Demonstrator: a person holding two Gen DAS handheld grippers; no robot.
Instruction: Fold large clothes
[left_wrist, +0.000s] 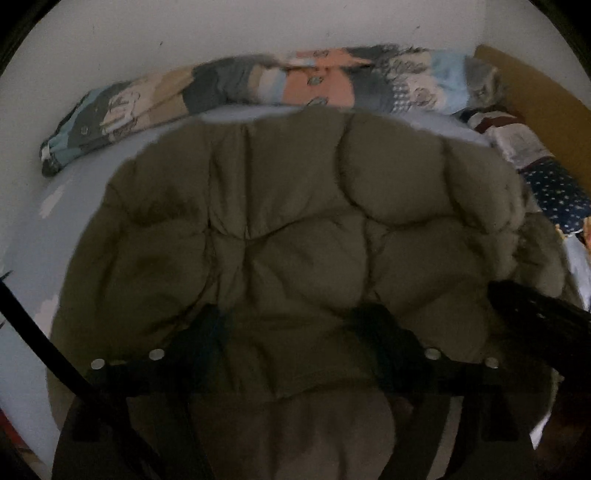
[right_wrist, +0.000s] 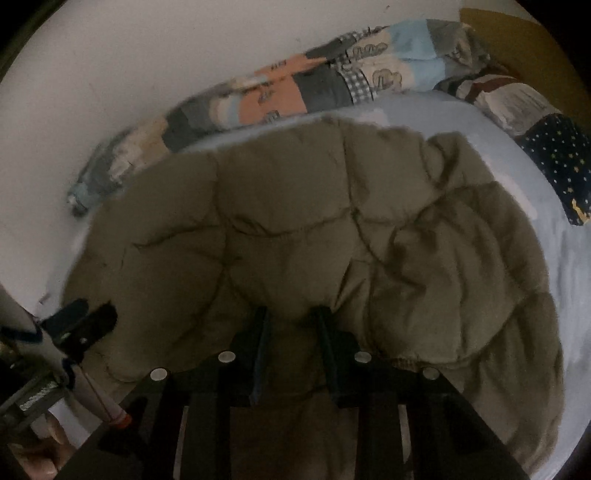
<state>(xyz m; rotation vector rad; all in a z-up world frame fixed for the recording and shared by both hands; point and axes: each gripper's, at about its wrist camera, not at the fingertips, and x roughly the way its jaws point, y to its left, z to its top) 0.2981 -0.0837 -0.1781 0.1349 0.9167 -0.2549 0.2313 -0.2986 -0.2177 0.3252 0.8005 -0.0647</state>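
Observation:
A puffy olive quilted jacket (left_wrist: 314, 221) lies spread over the bed and fills most of both views. In the left wrist view my left gripper (left_wrist: 291, 325) hovers over the jacket's near edge. Its two dark fingers stand far apart and nothing is pinched between them. In the right wrist view my right gripper (right_wrist: 291, 319) has its fingers close together on a bulge at the near edge of the jacket (right_wrist: 314, 221), and seams pucker toward them. A dark gripper part (right_wrist: 79, 321) shows at the left edge of that view.
The jacket lies on a light blue sheet (left_wrist: 74, 192). A rolled patchwork quilt (left_wrist: 295, 81) runs along the white wall behind it. A navy dotted pillow (left_wrist: 554, 195) and a yellow-brown headboard (left_wrist: 535, 92) are at the right. A hand (right_wrist: 37, 458) shows bottom left.

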